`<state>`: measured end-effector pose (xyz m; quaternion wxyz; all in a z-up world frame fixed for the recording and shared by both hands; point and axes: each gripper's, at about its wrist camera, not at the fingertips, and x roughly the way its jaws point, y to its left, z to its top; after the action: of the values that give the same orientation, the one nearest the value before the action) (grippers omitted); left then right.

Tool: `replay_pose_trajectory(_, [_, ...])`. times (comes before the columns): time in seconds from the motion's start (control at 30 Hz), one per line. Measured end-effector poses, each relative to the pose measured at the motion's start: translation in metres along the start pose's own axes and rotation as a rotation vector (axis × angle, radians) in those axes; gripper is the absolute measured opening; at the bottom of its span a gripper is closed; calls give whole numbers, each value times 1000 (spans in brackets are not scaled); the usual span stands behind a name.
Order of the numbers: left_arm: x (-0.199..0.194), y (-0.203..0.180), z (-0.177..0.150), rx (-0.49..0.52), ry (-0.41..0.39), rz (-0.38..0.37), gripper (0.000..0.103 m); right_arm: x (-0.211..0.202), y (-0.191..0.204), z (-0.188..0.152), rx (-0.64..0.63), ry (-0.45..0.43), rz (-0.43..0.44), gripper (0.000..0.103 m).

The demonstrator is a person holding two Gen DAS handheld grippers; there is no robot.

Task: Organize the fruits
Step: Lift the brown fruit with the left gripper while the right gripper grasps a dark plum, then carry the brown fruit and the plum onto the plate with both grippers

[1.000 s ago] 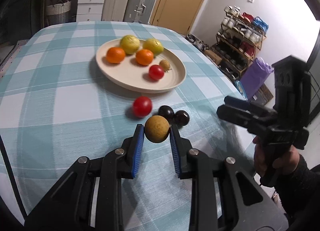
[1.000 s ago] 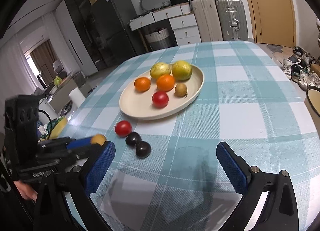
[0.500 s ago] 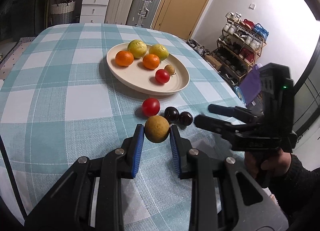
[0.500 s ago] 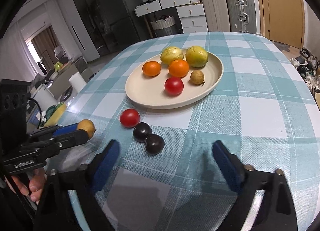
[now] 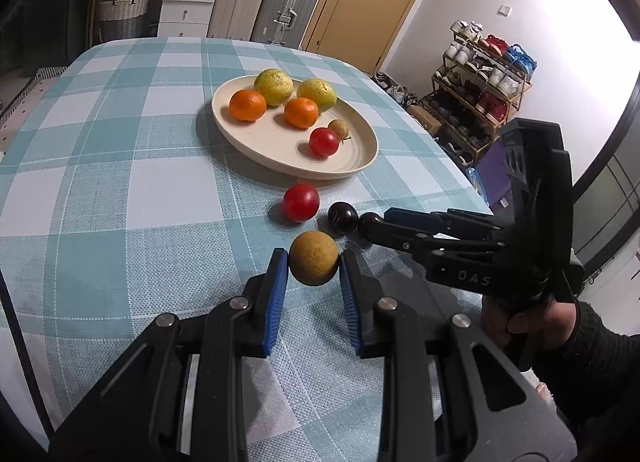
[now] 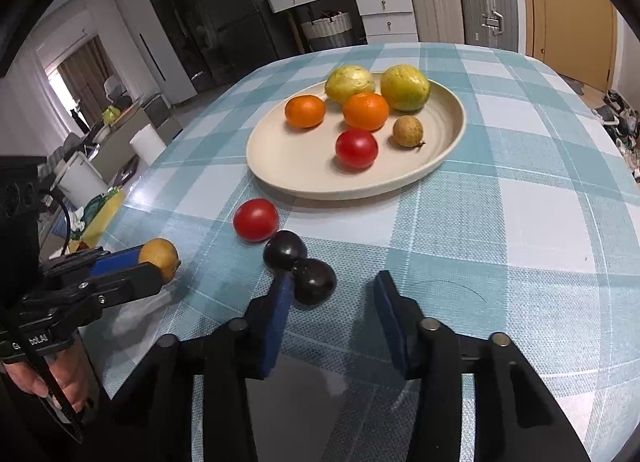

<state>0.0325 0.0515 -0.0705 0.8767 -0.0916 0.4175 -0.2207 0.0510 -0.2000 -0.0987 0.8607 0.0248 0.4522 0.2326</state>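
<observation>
My left gripper (image 5: 313,260) is shut on a tan round fruit (image 5: 314,265), held just above the checked cloth; the right wrist view shows that fruit (image 6: 160,256) at the far left. On the cloth lie a red tomato (image 6: 256,219) and two dark plums, one farther (image 6: 285,250) and one nearer (image 6: 316,282). My right gripper (image 6: 334,282) straddles the nearer plum and its jaws are closing. The left pad is at the plum and the right pad stands apart from it. A cream plate (image 6: 296,157) holds two oranges, two yellow-green citrus, a tomato and a small tan fruit.
The table's right edge (image 5: 460,181) runs close to the plums. Past it stand a shoe rack (image 5: 480,73) and a purple bag. Suitcases and white drawers (image 5: 188,1) line the far wall. A person's hand (image 5: 532,322) grips the right tool.
The right gripper has come in over the nearer dark plum and its jaws have narrowed from wide open. The left gripper has stayed put with the tan fruit.
</observation>
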Motion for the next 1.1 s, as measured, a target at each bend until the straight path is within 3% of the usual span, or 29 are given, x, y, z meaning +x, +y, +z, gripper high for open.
replay_pose_trajectory(0.2, [0, -2, 2, 2, 2, 2, 24, 3, 7, -2, -36, 8, 25, 24])
replay_pose_trajectory(0.63, [-2, -3, 19, -8, -26, 14, 24, -7, -9, -2, 48, -51, 101, 22])
replay_pose_trajectory(1.1, [18, 8, 79, -19, -62, 61, 24, -16, -30, 29, 91, -124, 152, 22])
